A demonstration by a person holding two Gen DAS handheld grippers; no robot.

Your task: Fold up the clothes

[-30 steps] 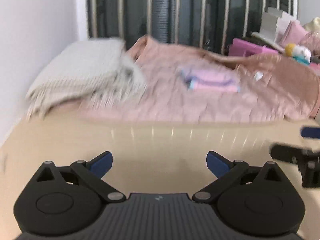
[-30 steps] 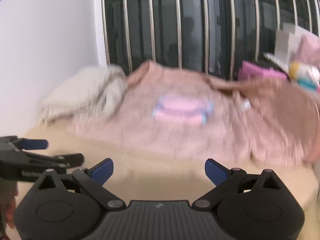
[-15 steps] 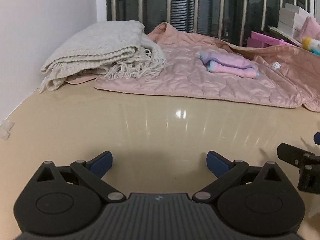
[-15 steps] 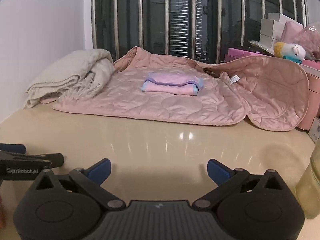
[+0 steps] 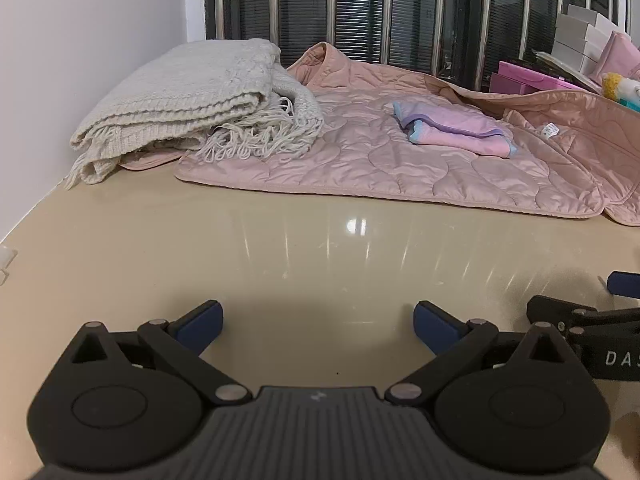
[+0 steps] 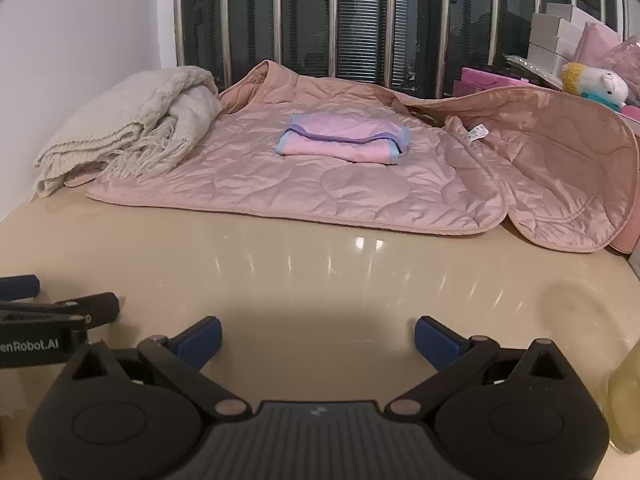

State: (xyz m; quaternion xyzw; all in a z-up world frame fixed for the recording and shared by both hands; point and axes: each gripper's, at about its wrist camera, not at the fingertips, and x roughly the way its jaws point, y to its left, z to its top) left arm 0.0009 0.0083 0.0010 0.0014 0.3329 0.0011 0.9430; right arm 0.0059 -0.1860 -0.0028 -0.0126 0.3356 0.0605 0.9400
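Through the left wrist view I see bare beige table from my left gripper, jaws spread and holding nothing, out to the hem of the pink quilted jacket, which lies well ahead.

Through the right wrist view my right gripper is likewise spread and empty; the jacket lies ahead across open tabletop, a folded pink cloth resting on it.

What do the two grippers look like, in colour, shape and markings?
Both look alike. The left gripper and the right gripper have a black ribbed body, two round black discs, angular black linkage arms with silver pivot pins, and blue fingertips. A small logo sits on the body's top edge. Seen from the side, white lettering shows: "enRobot.AI".
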